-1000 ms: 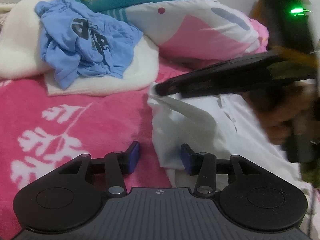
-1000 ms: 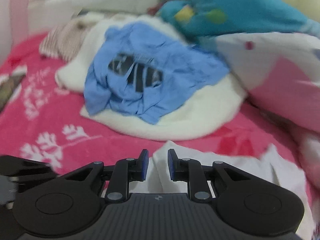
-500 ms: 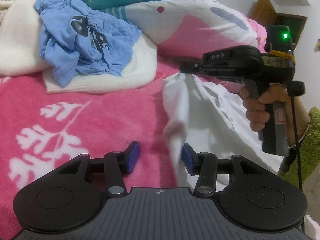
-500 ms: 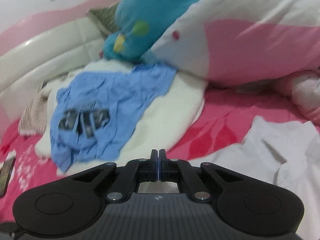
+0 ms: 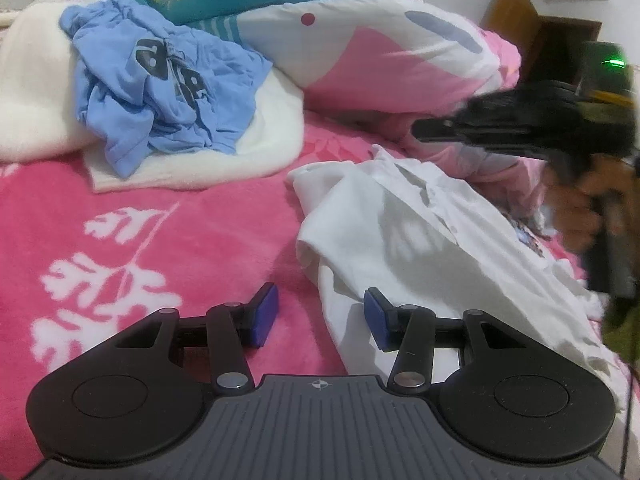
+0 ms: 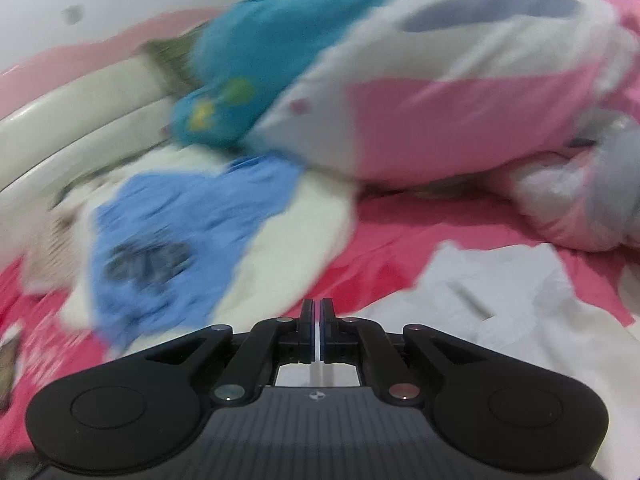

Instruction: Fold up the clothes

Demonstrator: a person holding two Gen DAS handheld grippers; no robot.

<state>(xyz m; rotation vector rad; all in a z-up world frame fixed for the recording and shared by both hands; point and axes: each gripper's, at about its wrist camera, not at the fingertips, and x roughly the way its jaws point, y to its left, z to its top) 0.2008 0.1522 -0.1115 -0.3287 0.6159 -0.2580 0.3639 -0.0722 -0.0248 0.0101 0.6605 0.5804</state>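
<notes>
Left to right, left wrist view. A crumpled light-blue printed T-shirt (image 5: 160, 92) lies on a cream fleece blanket (image 5: 264, 140), both resting at the far side of the pink plush bedspread with a white leaf pattern (image 5: 100, 240). Behind them sits a bulky pink-and-white patterned duvet (image 5: 380, 52).

Foreground: the left gripper (image 5: 318, 314) hangs low over the bedspread, jaws parted and clamping nothing; the near edge of the rumpled white collared shirt (image 5: 400, 232) lies between its blue pads (image 5: 266, 312) without being pinched.

Right: the white shirt, the garment in hand, lies loosely bunched on the bedspread, unfolded, collar toward the duvet. Above it the right gripper (image 5: 420, 132), blurred, is raised clear of the cloth, gripped by a hand (image 5: 576, 216).

Right wrist view: the right gripper's (image 6: 316, 328) jaws are clenched together; no fabric is seen held between them, and the white shirt (image 6: 500, 304) lies below and to the right.

Probable hazards: with neither claw holding the shirt, a grab at one layer of the bunched edge could drag the heap instead of spreading it. The plush bedspread may also be caught along with the cloth.
</notes>
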